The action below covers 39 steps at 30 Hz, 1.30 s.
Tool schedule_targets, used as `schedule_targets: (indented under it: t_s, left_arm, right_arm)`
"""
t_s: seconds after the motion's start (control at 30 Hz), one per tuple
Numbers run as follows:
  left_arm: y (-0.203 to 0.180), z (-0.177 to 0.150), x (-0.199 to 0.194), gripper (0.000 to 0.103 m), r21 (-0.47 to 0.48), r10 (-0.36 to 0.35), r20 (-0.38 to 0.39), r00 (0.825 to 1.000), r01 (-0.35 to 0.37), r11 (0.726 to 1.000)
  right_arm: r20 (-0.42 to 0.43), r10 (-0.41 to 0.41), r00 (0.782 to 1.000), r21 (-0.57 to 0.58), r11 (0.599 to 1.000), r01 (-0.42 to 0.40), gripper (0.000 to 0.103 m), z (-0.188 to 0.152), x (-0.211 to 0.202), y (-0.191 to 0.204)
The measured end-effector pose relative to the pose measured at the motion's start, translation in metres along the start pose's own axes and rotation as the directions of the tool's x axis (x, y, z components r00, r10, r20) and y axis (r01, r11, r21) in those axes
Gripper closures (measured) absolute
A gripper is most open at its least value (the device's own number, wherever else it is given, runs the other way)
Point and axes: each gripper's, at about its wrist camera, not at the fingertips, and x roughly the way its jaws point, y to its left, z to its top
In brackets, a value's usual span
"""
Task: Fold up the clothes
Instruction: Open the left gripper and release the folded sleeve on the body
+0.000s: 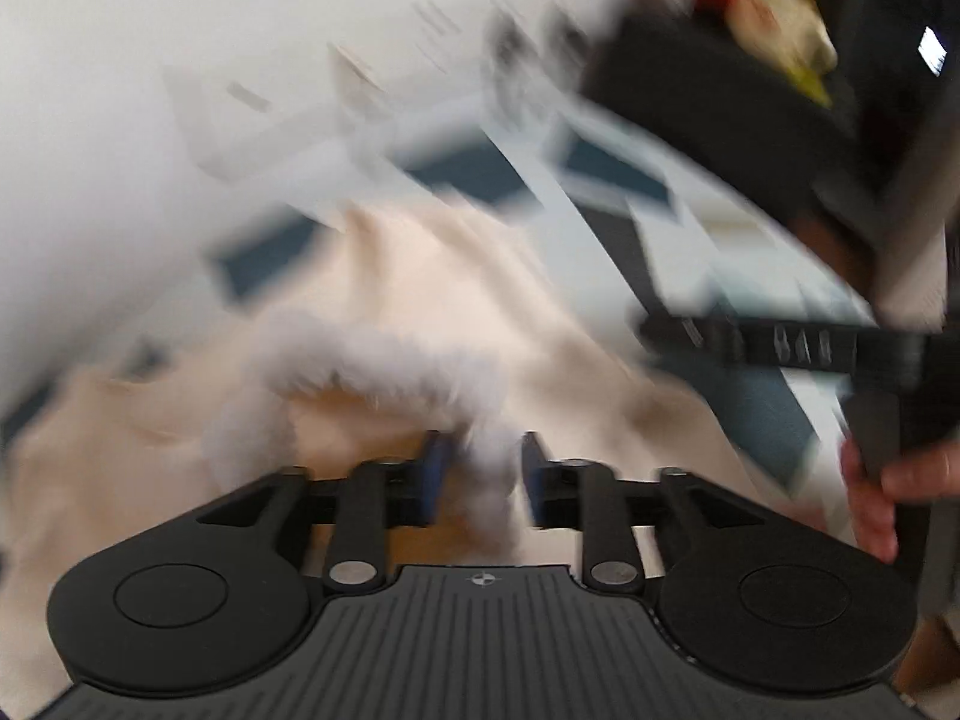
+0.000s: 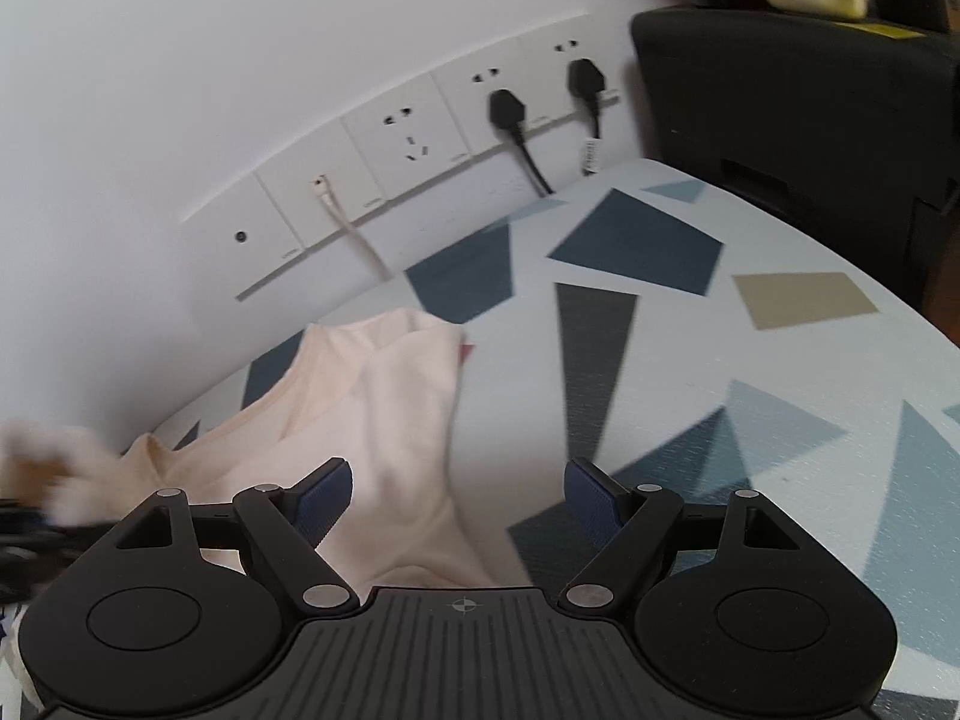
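Left gripper (image 1: 480, 474), nearer, narrowed on fuzzy trim (image 1: 384, 372) of the cream garment (image 2: 384, 408); view heavily blurred. Garment spread on patterned table (image 2: 690, 324), long axis running from near left toward the far wall sockets (image 2: 414, 138). Right gripper (image 2: 459, 501) wide, holding nothing, garment edge just ahead and leftward. Trim seen only from the left wrist; sharp cloth outline only from the right.

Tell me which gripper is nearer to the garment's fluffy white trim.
Left. The left gripper has the fluffy trim right between its fingers. The right gripper hangs open over the cream garment's plain edge, away from it.
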Motion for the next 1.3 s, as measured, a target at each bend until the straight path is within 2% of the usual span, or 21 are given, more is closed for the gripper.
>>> schedule_targets:
  t_s: [0.07,0.1,0.2,0.3,0.33,0.37,0.43,0.47,0.57,0.63,0.7,0.77,0.8,0.83,0.9,0.93,1.0,1.07,1.17,1.23,1.3]
  left_arm:
    - [-0.011,0.008,0.021,0.069,0.033,-0.070,-0.051,0.996,0.072,0.997]
    - [-0.008,0.010,0.011,0.064,0.022,-0.087,-0.022,0.996,0.088,0.996]
    - [0.011,0.014,-0.033,0.036,-0.049,-0.139,0.112,0.984,0.145,0.988]
    - [0.041,0.009,-0.082,0.033,-0.142,-0.191,0.261,0.946,0.234,0.962]
    - [0.051,0.007,-0.095,0.032,-0.170,-0.177,0.300,0.937,0.235,0.957]
    - [0.060,0.001,-0.107,0.032,-0.195,-0.138,0.335,0.932,0.212,0.957]
    - [0.069,-0.017,-0.120,0.032,-0.227,-0.005,0.347,0.938,0.089,0.970]
    - [0.070,-0.028,-0.118,0.032,-0.227,0.061,0.323,0.945,0.014,0.974]
    - [0.061,-0.064,-0.089,0.032,-0.170,0.191,0.180,0.965,-0.161,0.972]
    - [0.048,-0.084,-0.065,0.032,-0.110,0.228,0.105,0.968,-0.216,0.970]
    - [0.034,-0.099,-0.045,0.032,-0.055,0.264,0.068,0.962,-0.261,0.964]
    - [0.021,-0.106,-0.028,0.032,-0.031,0.315,0.060,0.947,-0.314,0.949]
    - [0.019,-0.105,-0.025,0.032,-0.049,0.332,0.068,0.941,-0.329,0.943]
    - [0.018,-0.104,-0.022,0.032,-0.068,0.348,0.077,0.934,-0.343,0.937]
    - [0.017,-0.103,-0.017,0.032,-0.104,0.383,0.094,0.919,-0.374,0.922]
    - [0.017,-0.099,-0.016,0.032,-0.120,0.409,0.103,0.907,-0.397,0.910]
    - [0.016,-0.093,-0.016,0.032,-0.141,0.435,0.134,0.890,-0.417,0.898]
    - [0.018,-0.094,-0.017,0.032,-0.153,0.429,0.151,0.891,-0.407,0.900]
    - [0.019,-0.097,-0.005,0.032,-0.118,0.471,0.128,0.873,-0.458,0.881]
    - [0.023,-0.103,-0.001,0.032,-0.116,0.483,0.119,0.867,-0.471,0.874]
    - [0.031,-0.109,-0.001,0.032,-0.152,0.479,0.117,0.870,-0.461,0.874]
  right_arm:
    - [-0.001,0.005,1.000,0.003,1.000,-0.005,0.028,-0.001,-0.001,-0.001]
    - [-0.001,0.011,1.000,0.003,1.000,-0.011,0.028,-0.002,-0.002,-0.001]
    - [0.003,0.035,0.999,0.003,0.999,-0.035,0.028,-0.004,-0.005,-0.001]
    - [-0.007,0.068,0.998,-0.003,0.998,-0.068,0.028,-0.006,-0.005,0.005]
    - [-0.012,0.084,0.996,-0.012,0.996,-0.084,0.029,-0.008,-0.005,0.009]
    - [-0.015,0.102,0.995,-0.025,0.994,-0.103,0.030,-0.009,-0.005,0.014]
    - [-0.020,0.156,0.988,-0.073,0.985,-0.157,0.034,-0.011,-0.008,0.027]
    - [-0.022,0.187,0.982,-0.106,0.976,-0.189,0.035,-0.013,-0.009,0.035]
    - [-0.044,0.285,0.958,-0.209,0.935,-0.287,0.036,-0.019,-0.013,0.057]
    - [-0.094,0.326,0.941,-0.271,0.901,-0.339,0.036,-0.026,-0.010,0.073]
    - [-0.160,0.336,0.928,-0.349,0.861,-0.371,0.032,-0.037,-0.002,0.088]
    - [-0.215,0.270,0.939,-0.450,0.826,-0.340,0.041,-0.048,0.012,0.104]
    - [-0.224,0.213,0.951,-0.492,0.818,-0.299,0.062,-0.051,0.020,0.110]
    - [-0.239,0.187,0.953,-0.497,0.820,-0.285,0.081,-0.048,0.026,0.113]
    - [-0.249,0.238,0.939,-0.393,0.861,-0.322,0.096,-0.028,0.029,0.115]
    - [-0.229,0.280,0.932,-0.330,0.878,-0.345,0.096,-0.014,0.027,0.115]
    - [-0.164,0.369,0.915,-0.238,0.885,-0.399,0.096,0.012,0.016,0.113]
    - [-0.129,0.419,0.899,-0.200,0.876,-0.438,0.096,0.033,0.011,0.114]
    - [-0.124,0.411,0.903,-0.231,0.873,-0.429,0.096,0.046,0.009,0.115]
    - [-0.115,0.403,0.908,-0.230,0.879,-0.419,0.097,0.049,0.009,0.109]
    - [-0.106,0.382,0.918,-0.204,0.895,-0.396,0.097,0.051,0.010,0.095]
